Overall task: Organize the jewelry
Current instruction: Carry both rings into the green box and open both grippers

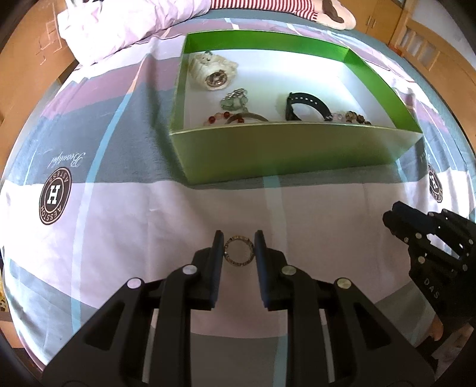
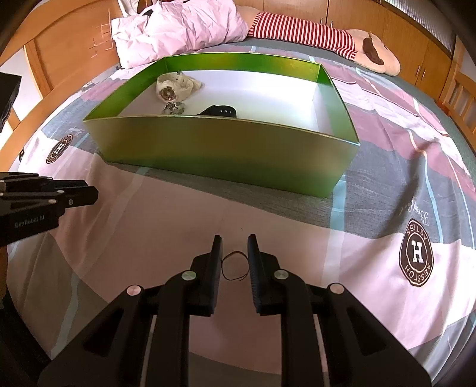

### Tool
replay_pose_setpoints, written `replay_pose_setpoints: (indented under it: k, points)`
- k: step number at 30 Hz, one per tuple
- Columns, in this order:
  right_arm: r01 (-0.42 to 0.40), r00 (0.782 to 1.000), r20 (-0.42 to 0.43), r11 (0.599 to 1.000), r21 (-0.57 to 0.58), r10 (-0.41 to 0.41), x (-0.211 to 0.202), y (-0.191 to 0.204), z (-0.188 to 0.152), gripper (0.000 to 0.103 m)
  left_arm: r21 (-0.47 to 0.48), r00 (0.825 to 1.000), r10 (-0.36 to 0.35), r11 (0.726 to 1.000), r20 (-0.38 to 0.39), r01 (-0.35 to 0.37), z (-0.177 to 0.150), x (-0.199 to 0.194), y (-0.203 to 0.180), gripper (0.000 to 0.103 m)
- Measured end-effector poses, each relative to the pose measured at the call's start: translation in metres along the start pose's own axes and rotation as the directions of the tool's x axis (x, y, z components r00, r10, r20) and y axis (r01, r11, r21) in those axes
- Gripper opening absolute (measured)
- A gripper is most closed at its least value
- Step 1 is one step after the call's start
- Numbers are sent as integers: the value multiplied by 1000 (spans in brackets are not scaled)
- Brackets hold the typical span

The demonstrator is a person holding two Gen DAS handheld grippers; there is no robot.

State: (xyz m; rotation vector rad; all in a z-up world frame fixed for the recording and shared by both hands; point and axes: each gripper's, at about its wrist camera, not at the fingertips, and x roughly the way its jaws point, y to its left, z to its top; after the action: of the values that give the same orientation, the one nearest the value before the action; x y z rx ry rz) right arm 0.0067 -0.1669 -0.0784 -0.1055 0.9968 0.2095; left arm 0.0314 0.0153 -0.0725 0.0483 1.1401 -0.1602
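- a metal ring (image 1: pixel 239 250) sits pinched between the pads of the left tongs (image 1: pixel 239 248), held over the pale part of the bedspread (image 1: pixel 148 226), in front of the green box (image 1: pixel 291 148).
- a thin loop of reddish cord (image 2: pixel 235 265) lies on the bedspread between the fingers of the right tongs (image 2: pixel 235 253); the jaws stand narrow on either side of it, and whether the pads press on the cord cannot be told.
- in the left wrist view the right tongs appear at the right edge, near the left pair but apart from it; a fingertip (image 1: pixel 437 329) of the person shows under them.
- the green box stands open on the bed beyond both tongs, with a white floor.
- inside it lie a cream-coloured watch (image 1: pixel 212 73) in the far left corner, a silvery-green charm piece (image 1: pixel 235 99) nearer the front, a red-and-pink bead bracelet (image 1: pixel 223 117) by the front wall, a black watch strap (image 1: pixel 306 105) to the right and a brown bead bracelet (image 1: pixel 352 116) beside it.
- round "h" crests (image 1: pixel 55 195) are printed on the pink, grey and white bedspread.
- a crumpled pale quilt (image 2: pixel 181 26) and a red-striped plush toy (image 2: pixel 312 32) lie at the head of the bed, by wooden cupboards (image 2: pixel 416 38).
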Motion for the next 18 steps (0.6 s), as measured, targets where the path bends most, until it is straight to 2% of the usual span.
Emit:
replay_pose_setpoints:
  k: [9,13,15,18]
  points:
    - [-10,1000,12,1000,11,10,-3,0,2,18,26,998,40,999,43,-41,-1,-5,-5,21]
    - [-54,995,84,998,42,50,-20,-5,20,18,23,988,58,998,145,-62,11,-24,-8,21]
    - [-91,987,140,994,63,81,-31,-11,37,18,18,982,42,999,182,-46,19,-32,-9,21]
    - [-100,973,216,992,76,82,-43,-18,62,18,29,969,8,999,247,-15,37,-44,-13,21]
